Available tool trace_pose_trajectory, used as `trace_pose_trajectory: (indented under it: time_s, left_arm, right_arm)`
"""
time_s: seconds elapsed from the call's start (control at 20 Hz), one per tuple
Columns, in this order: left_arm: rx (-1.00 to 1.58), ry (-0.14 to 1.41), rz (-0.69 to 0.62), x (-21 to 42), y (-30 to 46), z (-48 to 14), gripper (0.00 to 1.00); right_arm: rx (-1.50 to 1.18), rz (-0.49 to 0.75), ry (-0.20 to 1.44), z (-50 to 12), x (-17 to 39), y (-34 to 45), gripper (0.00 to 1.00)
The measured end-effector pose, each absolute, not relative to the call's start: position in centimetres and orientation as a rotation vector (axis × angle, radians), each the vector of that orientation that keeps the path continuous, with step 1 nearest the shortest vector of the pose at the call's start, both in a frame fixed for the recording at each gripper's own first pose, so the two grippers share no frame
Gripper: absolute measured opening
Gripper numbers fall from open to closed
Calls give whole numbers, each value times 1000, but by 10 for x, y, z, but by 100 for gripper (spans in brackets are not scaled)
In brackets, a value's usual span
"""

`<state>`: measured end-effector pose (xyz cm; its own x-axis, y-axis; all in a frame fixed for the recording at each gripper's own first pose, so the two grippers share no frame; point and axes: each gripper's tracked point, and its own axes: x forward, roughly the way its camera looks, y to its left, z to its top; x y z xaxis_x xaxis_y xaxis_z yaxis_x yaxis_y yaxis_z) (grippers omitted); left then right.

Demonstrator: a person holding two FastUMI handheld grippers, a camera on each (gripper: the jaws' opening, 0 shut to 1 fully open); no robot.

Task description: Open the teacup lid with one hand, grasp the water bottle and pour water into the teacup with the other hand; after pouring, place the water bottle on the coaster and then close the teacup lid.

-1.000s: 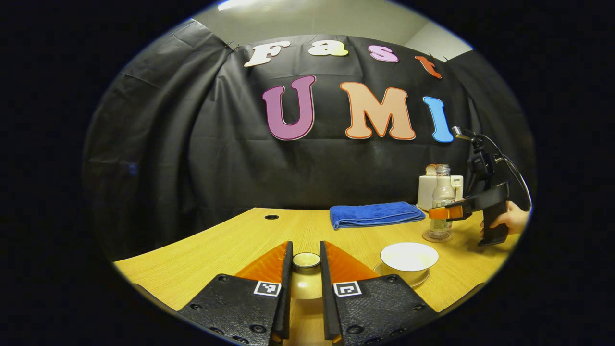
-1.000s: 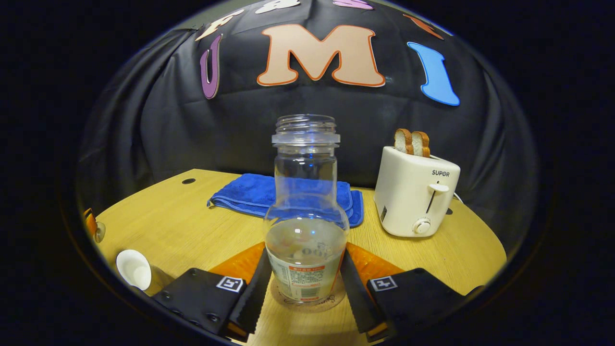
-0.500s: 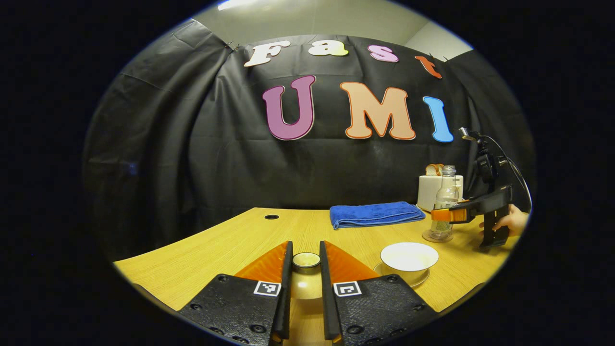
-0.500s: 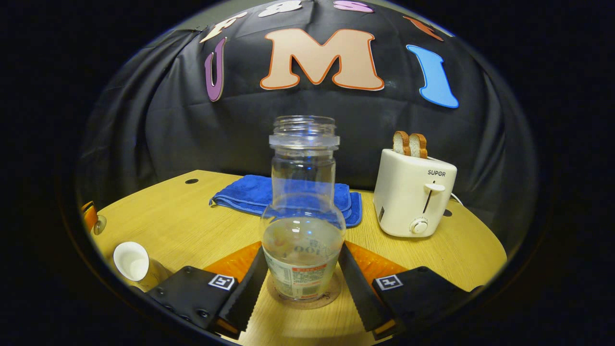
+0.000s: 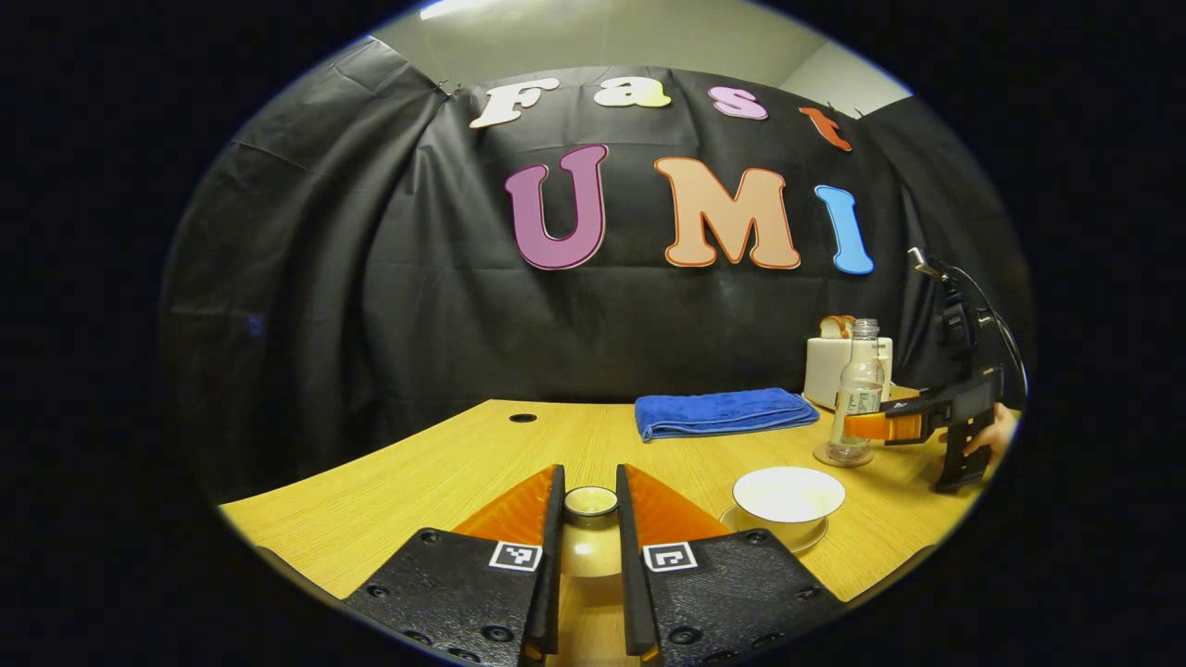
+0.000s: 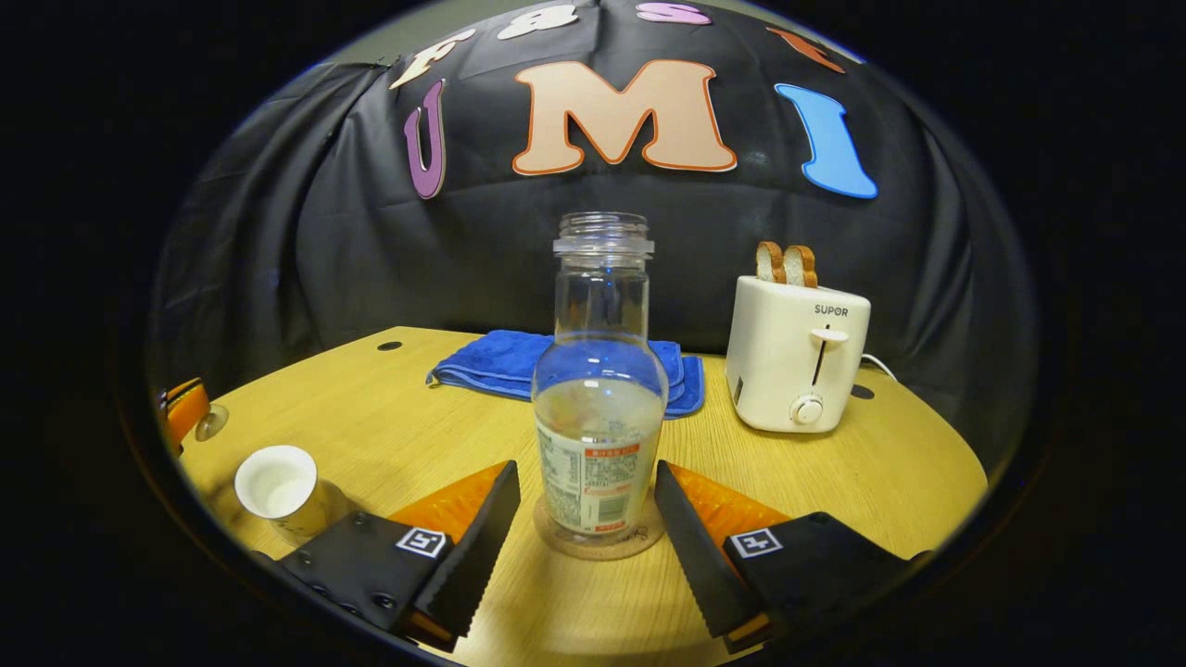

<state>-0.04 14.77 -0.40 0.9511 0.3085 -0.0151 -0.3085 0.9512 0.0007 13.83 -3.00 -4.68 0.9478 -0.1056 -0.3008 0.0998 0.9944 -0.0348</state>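
Right gripper (image 6: 582, 519) spread, backed off since earlier; water bottle (image 6: 600, 398) free on coaster (image 6: 556, 542), open tabletop (image 6: 880, 472) around. Left gripper (image 5: 589, 519) pinches teacup lid (image 5: 590, 502).

Our left gripper (image 5: 589, 565) sits low with its jaws drawn close together, a narrow gap between them. Our right gripper (image 6: 584, 542) has its jaws spread wide, gripping nothing.
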Motion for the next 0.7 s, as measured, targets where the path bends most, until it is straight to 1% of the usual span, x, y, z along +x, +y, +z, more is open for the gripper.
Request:
trace_pose_trajectory:
  time_s: [0.05,0.1,0.2,0.25,0.35,0.45,0.6,0.65,0.7]
  left_arm:
    - [-2,16,313,0,148,-5,25]
    - [-2,16,313,0,148,-4,25]
    - [-2,16,305,-2,146,-4,25]
    - [-1,17,302,-1,146,-4,25]
    - [-1,16,302,0,145,-5,25]
    - [-2,18,295,0,144,-5,25]
    - [-3,20,264,5,136,-5,25]
    - [-4,20,252,7,131,-6,25]
    - [-4,20,237,11,126,-5,25]
  right_arm:
    - [-20,-102,301,-47,133,-31,94]
    - [-28,-97,301,-49,128,-31,94]
    - [-30,-88,290,-48,118,-32,97]
    - [-25,-82,285,-46,114,-32,96]
    - [-15,-73,262,-43,104,-31,92]
    - [-21,-65,228,-36,94,-31,91]
    - [-25,-61,180,-29,77,-34,92]
    - [-16,-57,168,-28,73,-35,96]
    - [-9,-52,155,-26,67,-35,94]
